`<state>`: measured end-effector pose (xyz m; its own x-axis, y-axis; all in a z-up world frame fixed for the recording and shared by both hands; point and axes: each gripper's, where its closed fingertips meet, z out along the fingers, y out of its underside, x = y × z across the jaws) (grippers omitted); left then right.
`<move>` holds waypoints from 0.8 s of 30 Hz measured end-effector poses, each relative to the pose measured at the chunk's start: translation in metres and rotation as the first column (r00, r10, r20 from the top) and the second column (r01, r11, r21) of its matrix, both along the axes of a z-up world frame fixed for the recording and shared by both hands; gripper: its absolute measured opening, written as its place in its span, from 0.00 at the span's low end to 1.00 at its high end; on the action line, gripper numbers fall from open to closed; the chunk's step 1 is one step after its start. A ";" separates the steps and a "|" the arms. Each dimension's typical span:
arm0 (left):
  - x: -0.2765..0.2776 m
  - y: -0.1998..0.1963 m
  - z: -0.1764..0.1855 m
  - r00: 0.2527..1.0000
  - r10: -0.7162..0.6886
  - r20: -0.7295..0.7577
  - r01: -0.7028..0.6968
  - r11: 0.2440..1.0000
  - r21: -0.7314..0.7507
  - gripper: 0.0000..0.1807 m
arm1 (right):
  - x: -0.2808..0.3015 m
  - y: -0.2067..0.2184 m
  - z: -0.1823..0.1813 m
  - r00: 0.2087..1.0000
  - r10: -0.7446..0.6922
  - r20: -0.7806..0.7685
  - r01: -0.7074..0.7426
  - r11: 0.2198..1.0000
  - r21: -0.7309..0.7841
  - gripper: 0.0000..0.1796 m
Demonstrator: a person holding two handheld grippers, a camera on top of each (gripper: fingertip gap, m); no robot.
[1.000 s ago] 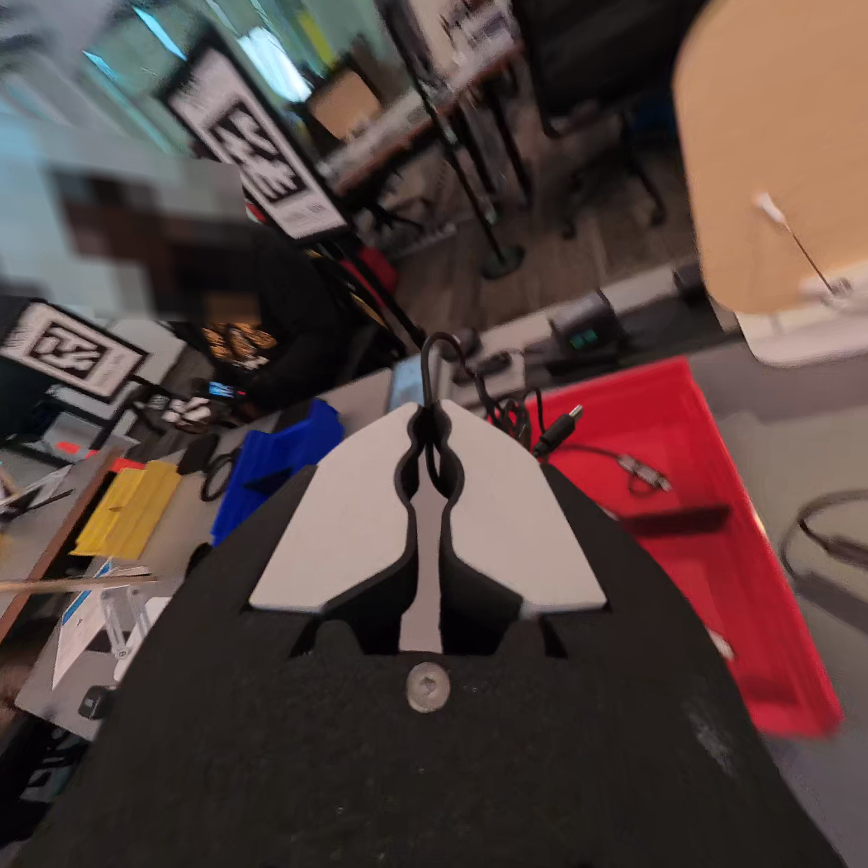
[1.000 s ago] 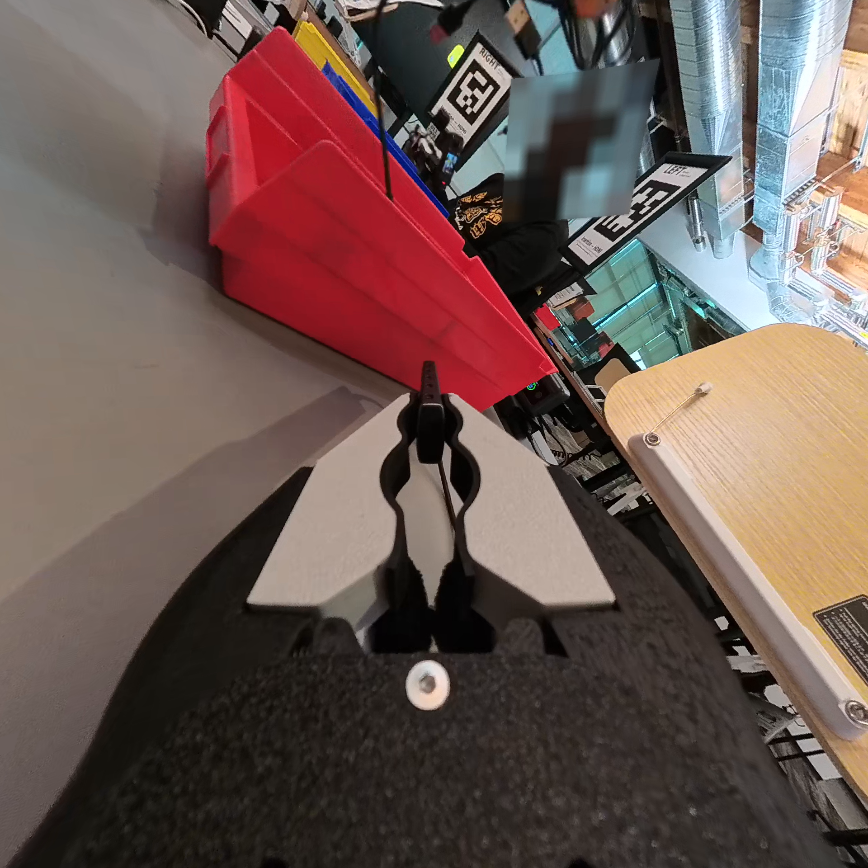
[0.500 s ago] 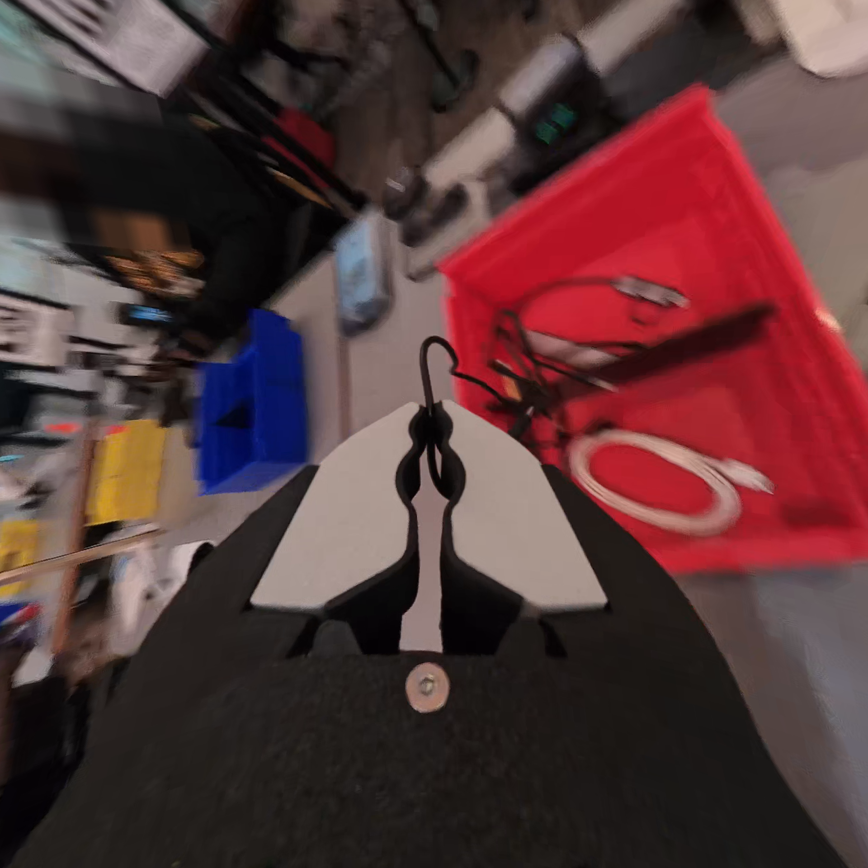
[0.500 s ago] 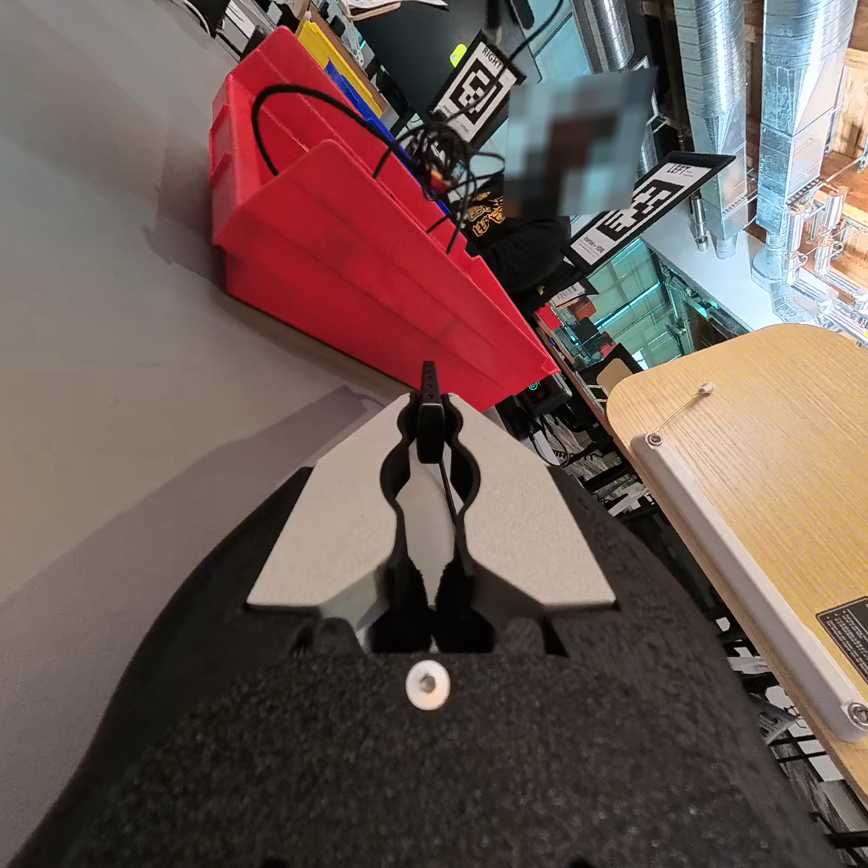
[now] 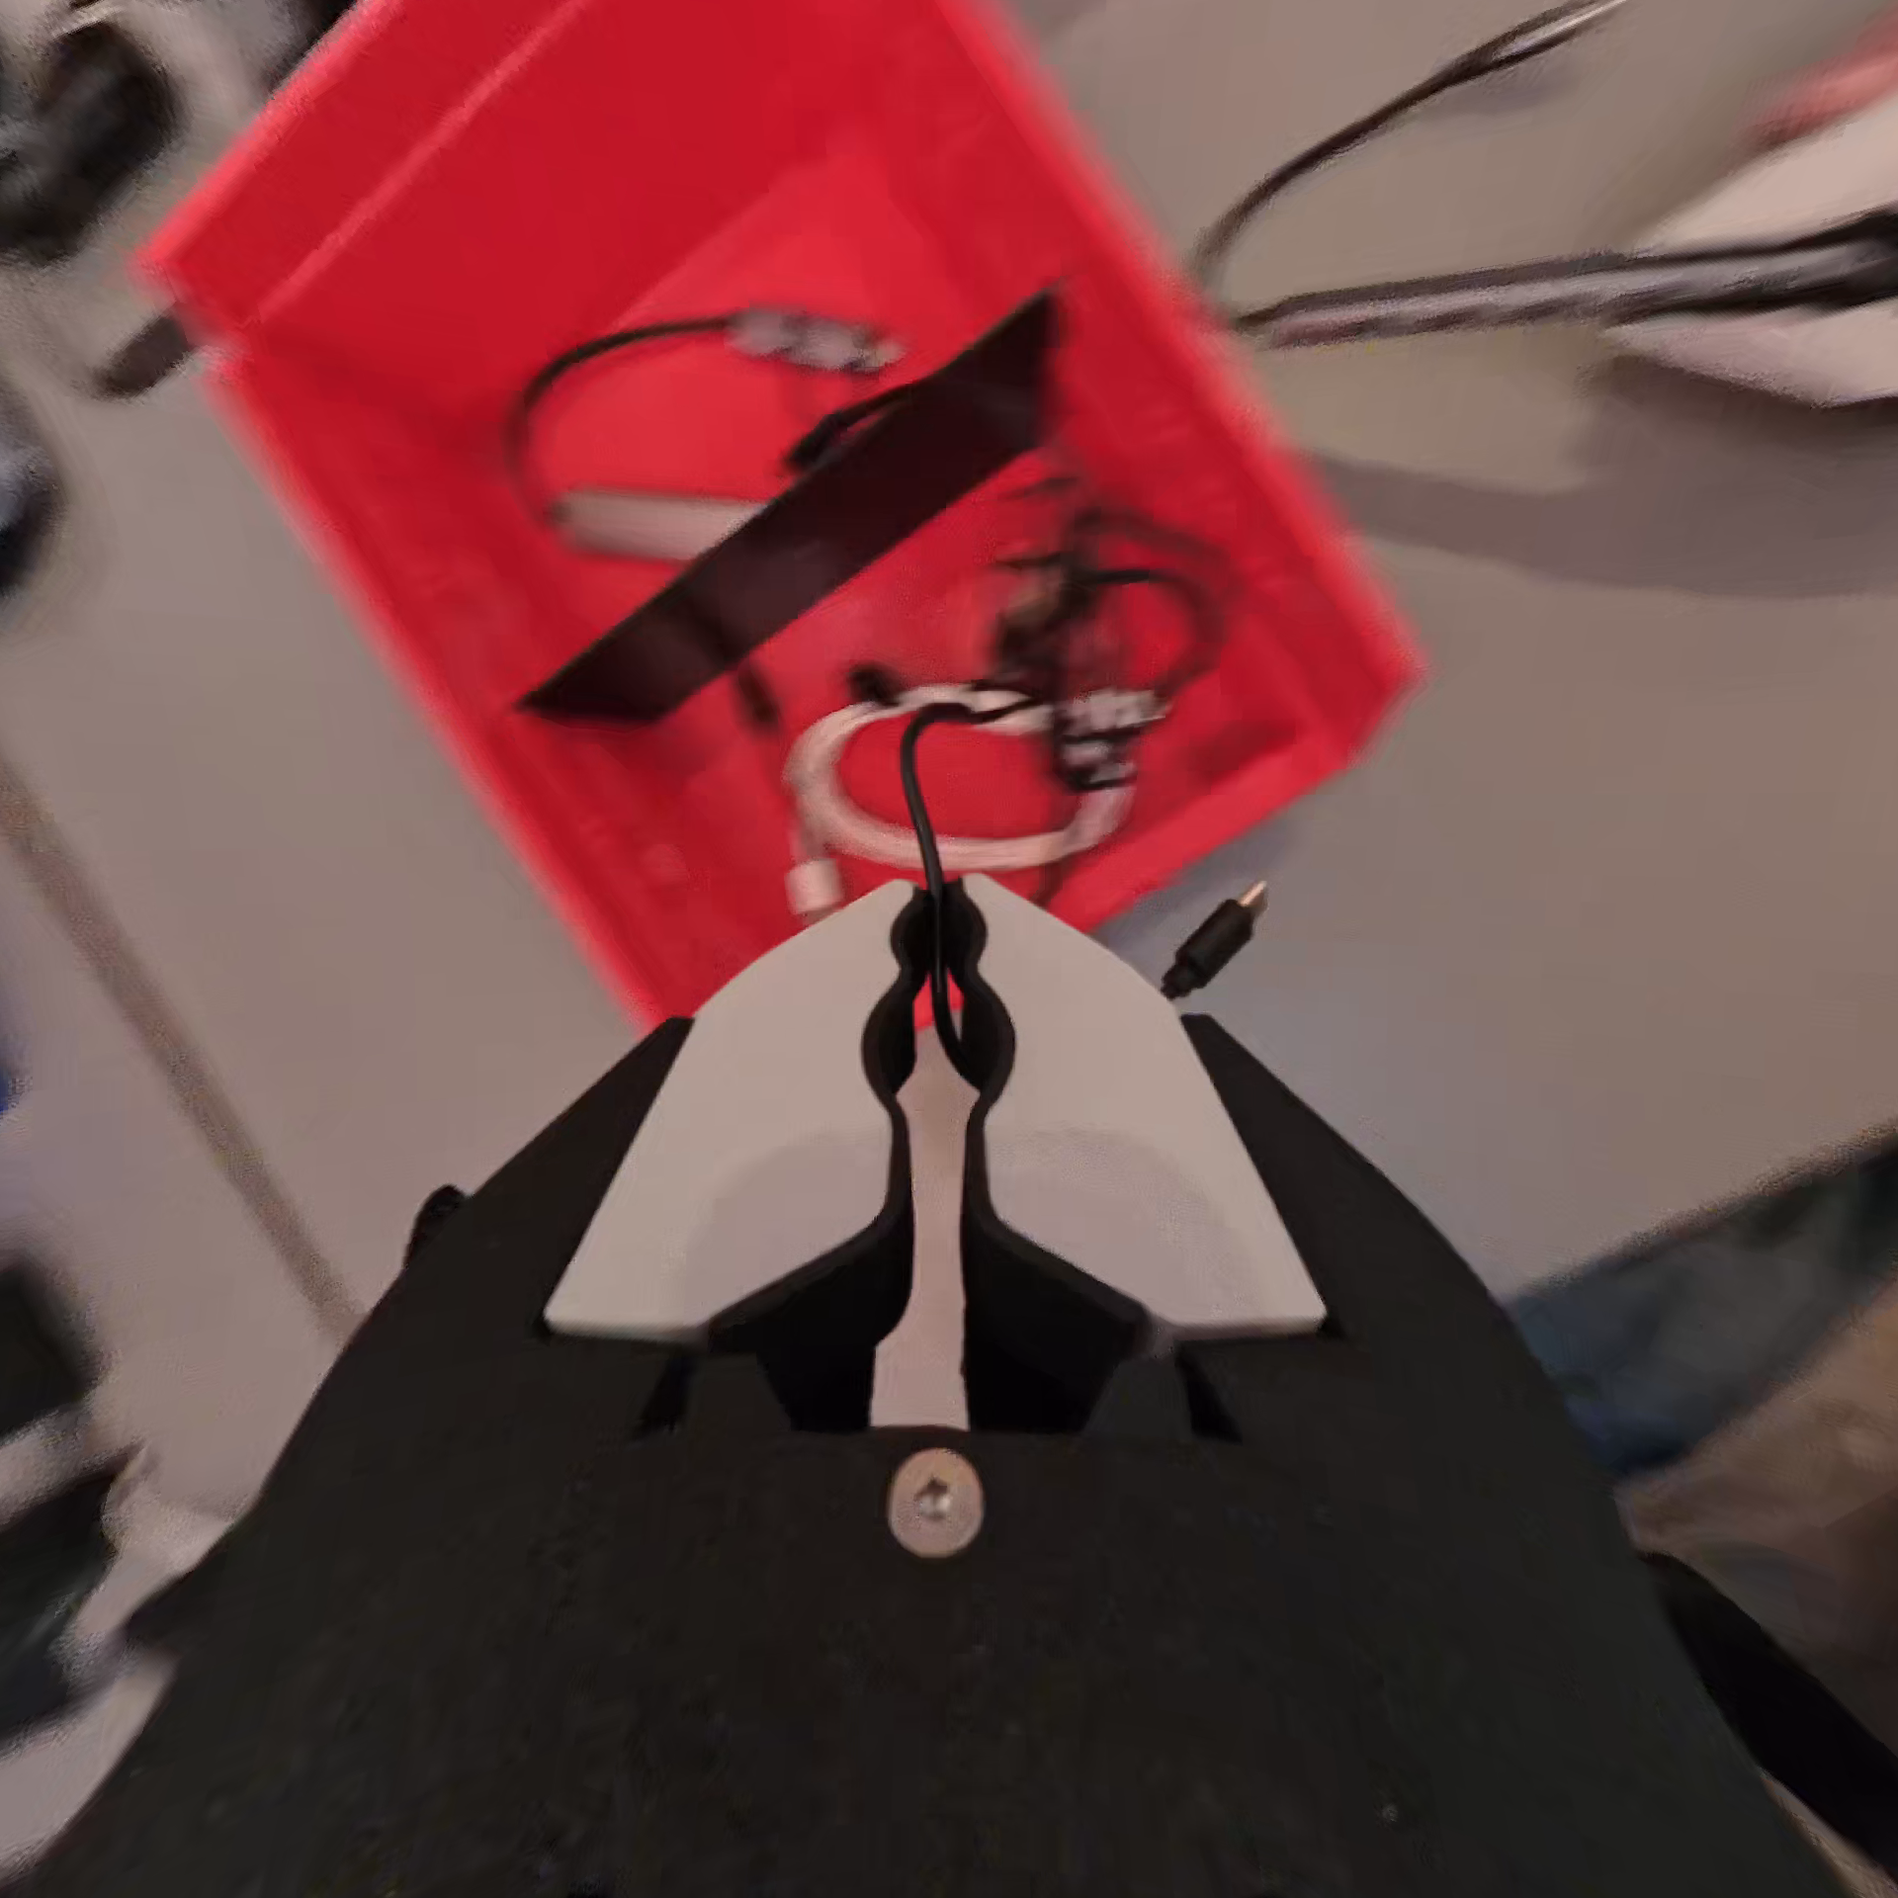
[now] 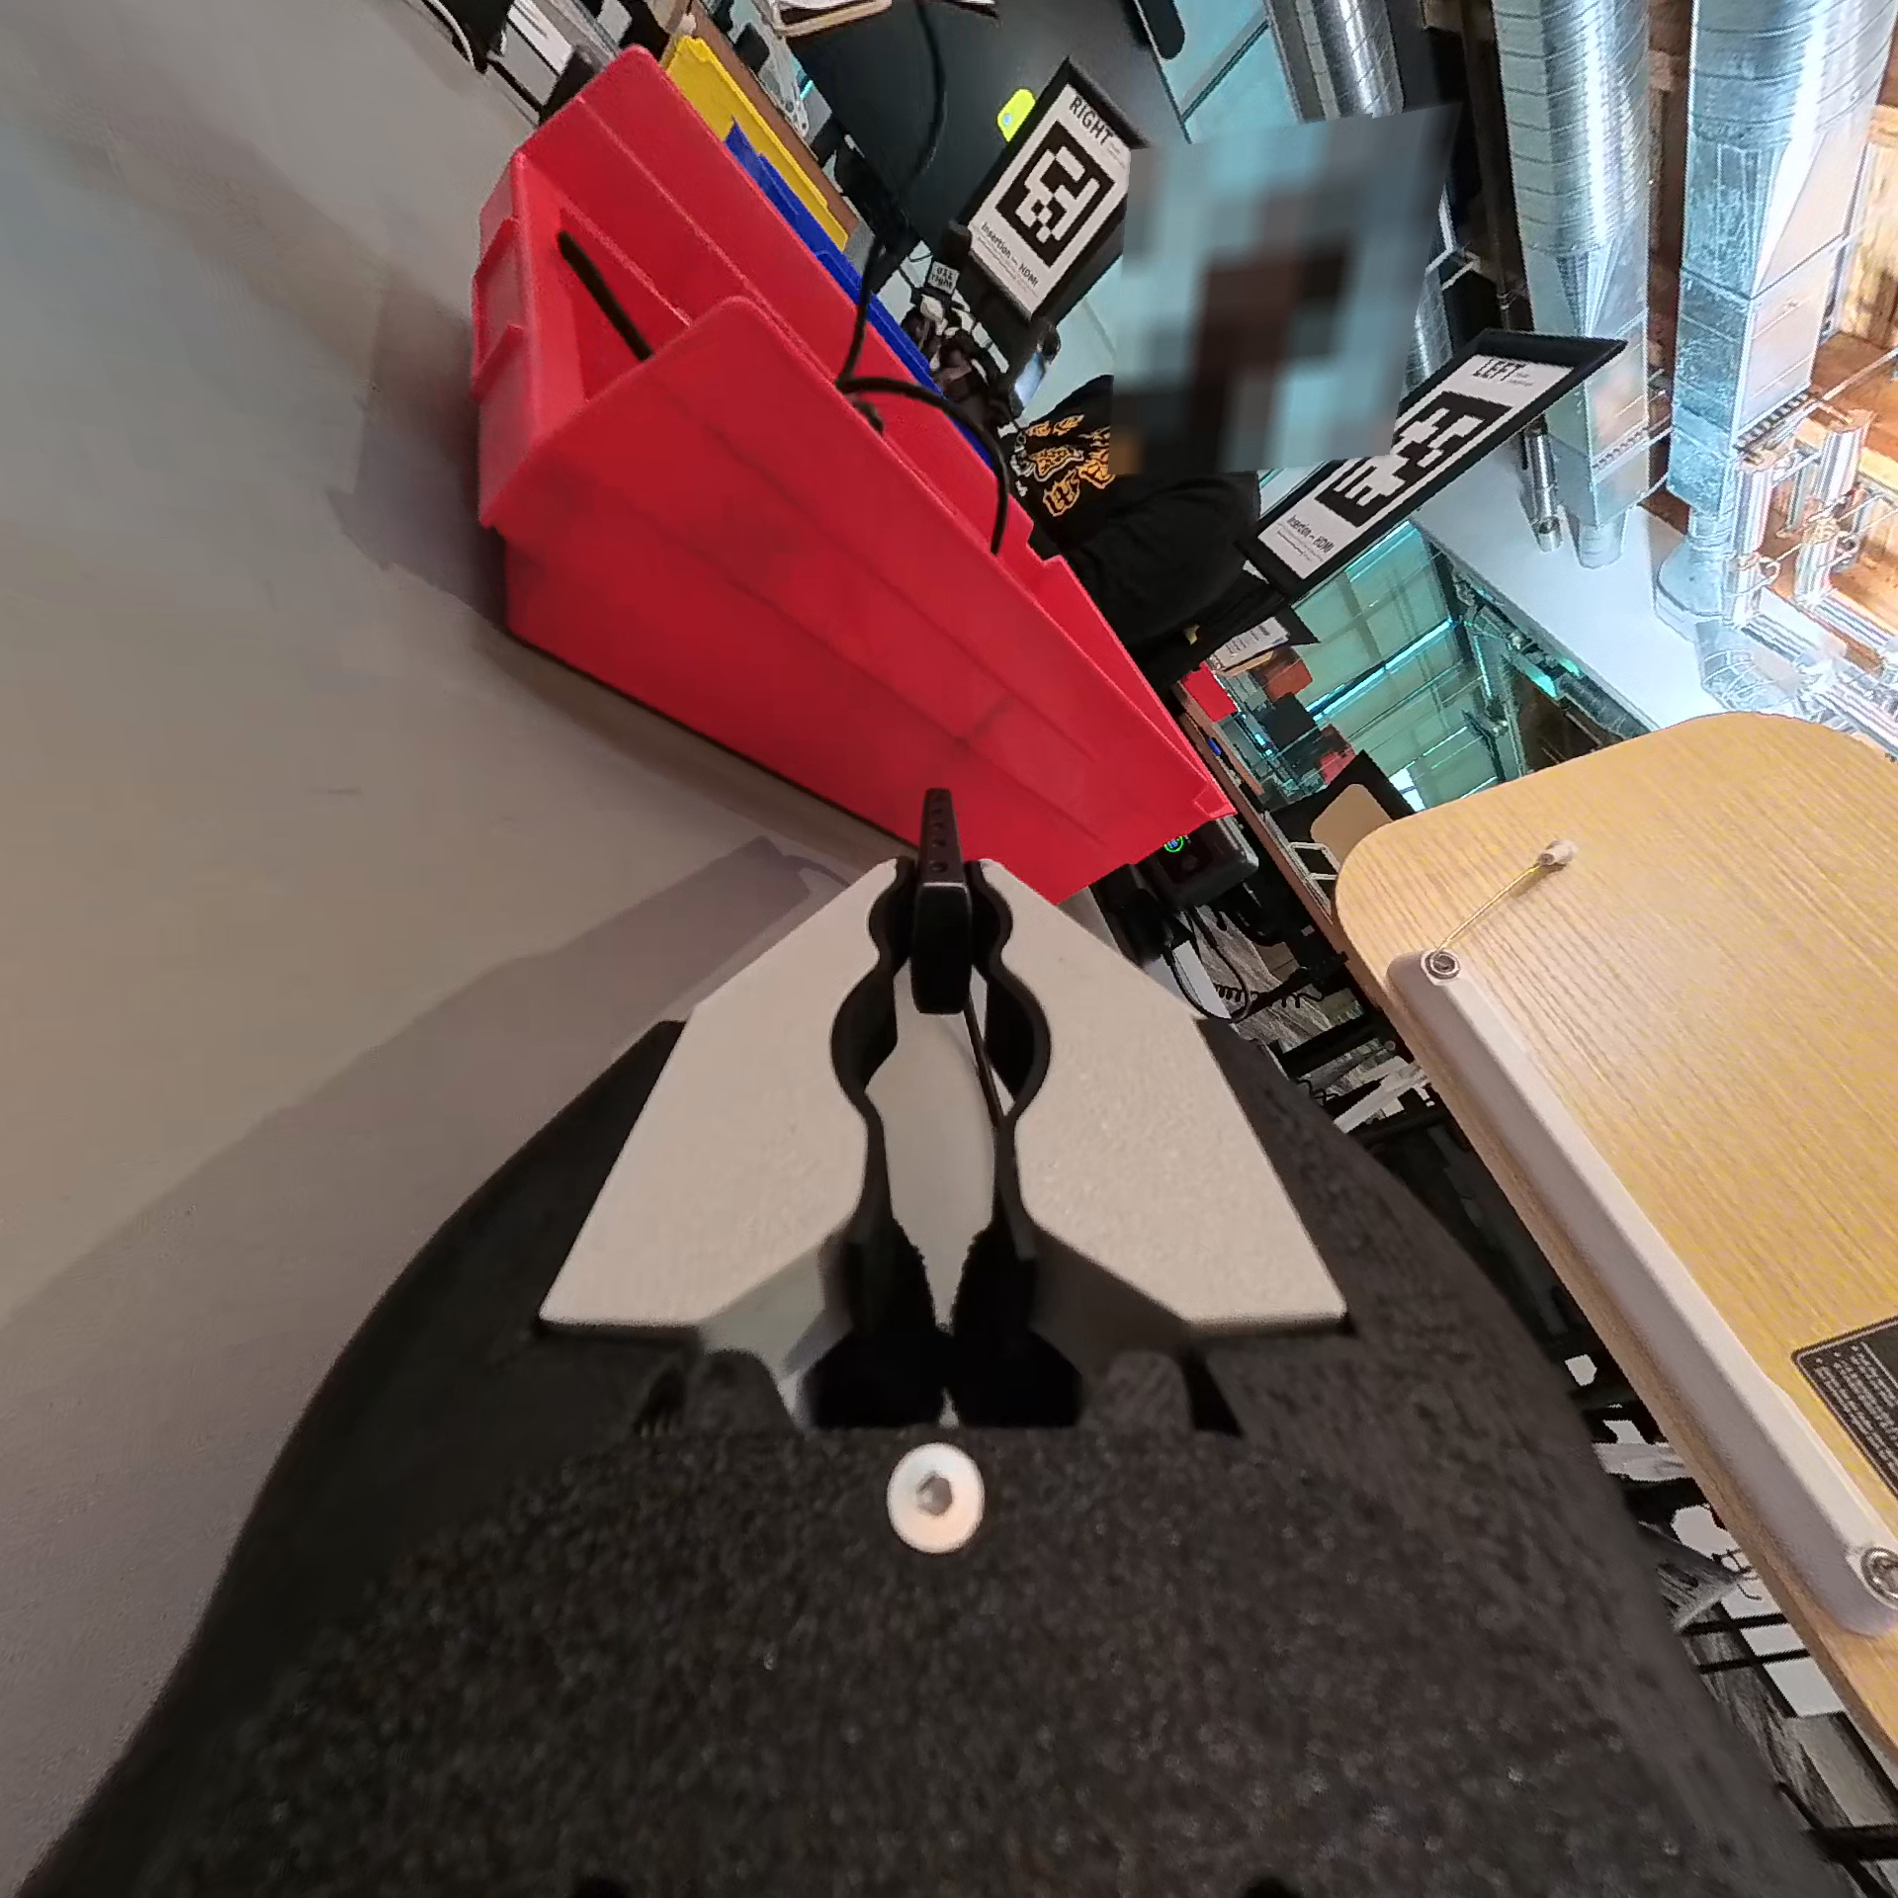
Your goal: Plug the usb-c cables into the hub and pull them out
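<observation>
My left gripper (image 5: 937, 891) is shut on a thin black USB-C cable (image 5: 921, 801). The cable loops up from the fingertips, and its plug (image 5: 1222, 935) hangs free just right of the fingers. The gripper is held above the near corner of a red bin (image 5: 431, 575). My right gripper (image 6: 937, 868) is shut on a slim black hub (image 6: 940, 909), which sticks out past the fingertips edge-on over the grey table (image 6: 257, 822). The red bin (image 6: 781, 616) lies beyond it.
Inside the red bin lie a coiled white cable (image 5: 924, 832), a tangle of dark cables (image 5: 1089, 657), a silver adapter (image 5: 637, 519) and a black strip (image 5: 822, 514). A wooden board (image 6: 1643, 1027) is at the right. A person in black (image 6: 1130, 514) is beyond the table. About 25 centimetres separates my left fingertips from my right.
My left gripper has swung down and over the red bin with the black cable in it, and the view now looks into the bin. My right gripper with the hub has hardly moved.
</observation>
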<state>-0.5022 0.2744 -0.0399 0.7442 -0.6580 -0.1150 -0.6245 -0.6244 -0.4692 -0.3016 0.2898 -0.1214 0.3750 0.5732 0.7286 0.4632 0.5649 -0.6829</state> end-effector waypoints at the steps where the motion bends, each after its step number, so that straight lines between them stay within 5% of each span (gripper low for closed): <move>1: -0.020 0.009 -0.002 0.993 0.075 -0.093 -0.071 0.997 0.040 0.01 | 0.000 0.000 0.000 1.000 0.000 0.001 0.000 1.000 0.001 0.05; 5: -0.073 0.031 -0.007 0.910 0.285 -0.300 -0.231 0.952 0.201 0.01 | 0.000 0.000 0.000 1.000 0.000 0.003 0.000 1.000 0.003 0.05; 16: -0.056 0.031 -0.027 0.921 0.340 -0.187 -0.284 0.919 0.274 0.01 | 0.000 -0.001 -0.001 1.000 0.001 0.004 -0.001 1.000 0.002 0.05; 20: -0.054 0.051 0.023 0.909 0.415 0.033 -0.387 0.814 0.433 0.01 | 0.000 -0.001 -0.001 1.000 0.001 0.005 -0.001 1.000 0.003 0.05; 24: -0.041 0.052 0.105 0.908 0.346 0.235 -0.416 0.688 0.594 0.01 | 0.000 0.000 -0.001 1.000 0.000 0.003 0.000 1.000 0.002 0.05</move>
<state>-0.5434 0.3261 0.0647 0.9447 -0.1219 -0.3044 -0.3279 -0.3468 -0.8787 -0.3014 0.2895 -0.1220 0.3730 0.5717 0.7308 0.4649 0.5664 -0.6804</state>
